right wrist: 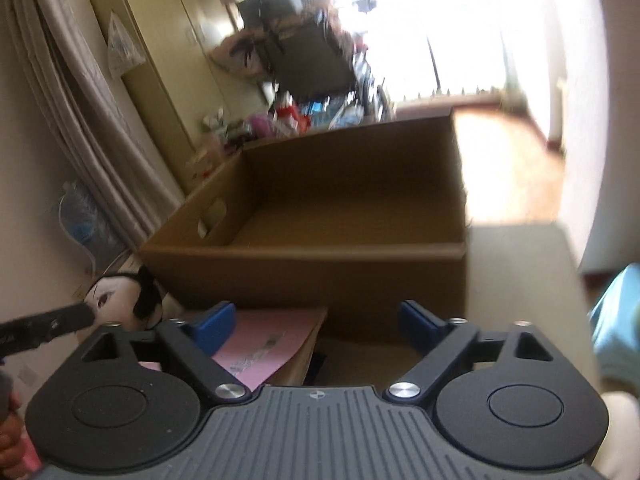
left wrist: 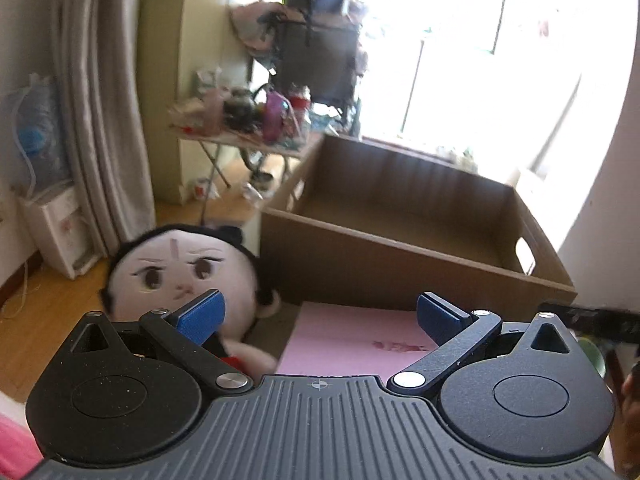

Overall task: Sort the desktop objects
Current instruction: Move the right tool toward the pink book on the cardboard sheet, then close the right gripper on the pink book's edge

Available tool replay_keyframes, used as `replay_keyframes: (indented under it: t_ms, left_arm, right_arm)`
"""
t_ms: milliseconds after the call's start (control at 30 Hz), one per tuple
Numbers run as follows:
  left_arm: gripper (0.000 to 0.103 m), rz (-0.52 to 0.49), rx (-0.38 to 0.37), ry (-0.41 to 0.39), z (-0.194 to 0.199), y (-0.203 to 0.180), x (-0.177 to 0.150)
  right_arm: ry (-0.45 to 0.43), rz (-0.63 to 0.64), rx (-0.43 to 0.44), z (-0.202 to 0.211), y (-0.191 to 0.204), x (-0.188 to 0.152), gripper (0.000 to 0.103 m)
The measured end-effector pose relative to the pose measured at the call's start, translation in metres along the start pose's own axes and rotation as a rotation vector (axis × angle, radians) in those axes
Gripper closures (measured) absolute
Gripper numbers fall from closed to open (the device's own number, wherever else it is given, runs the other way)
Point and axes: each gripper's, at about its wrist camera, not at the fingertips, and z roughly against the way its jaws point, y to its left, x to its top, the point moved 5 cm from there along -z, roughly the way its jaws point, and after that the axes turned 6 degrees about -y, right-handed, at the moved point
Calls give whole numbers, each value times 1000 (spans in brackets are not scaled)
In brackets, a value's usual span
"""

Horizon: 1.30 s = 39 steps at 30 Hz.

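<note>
Left wrist view: your left hand-held gripper (left wrist: 320, 314) is open and empty above a pink book (left wrist: 352, 336), plush doll (left wrist: 180, 272) at left, cardboard box (left wrist: 400, 240) behind. Right wrist view: your right hand-held gripper (right wrist: 316, 322) is open, empty, facing the same box (right wrist: 320, 264).

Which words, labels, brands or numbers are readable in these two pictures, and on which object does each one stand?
No text can be read.
Pink sheet: a reddish print, too blurred to read.
The same pink sheet in the right wrist view: grey marks, too blurred to read.
Cardboard box: no print visible.
Plush doll: only a stitched face.
</note>
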Motion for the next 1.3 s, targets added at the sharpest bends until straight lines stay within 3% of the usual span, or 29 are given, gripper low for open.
replay_keyframes:
  t_ms: [267, 367, 600, 800, 1067, 1300]
  left_arm:
    - [0, 50, -28, 244, -52, -4, -29]
    - [0, 50, -45, 275, -54, -7, -38]
    - [0, 34, -27, 303, -48, -18, -55]
    - [0, 66, -87, 296, -29, -25, -66]
    - [0, 132, -104, 256, -26, -19, -59]
    - [0, 83, -76, 327, -48, -27, -69]
  right_arm:
    - [208, -118, 91, -36, 2, -26, 43]
    - [258, -154, 125, -41, 2, -33, 54]
    - [251, -165, 139, -35, -6, -29, 71]
    - [241, -167, 129, -32, -19, -27, 72]
    - [234, -148, 127, -38, -18, -33, 72]
    - [222, -131, 129, -35, -15, -30, 72]
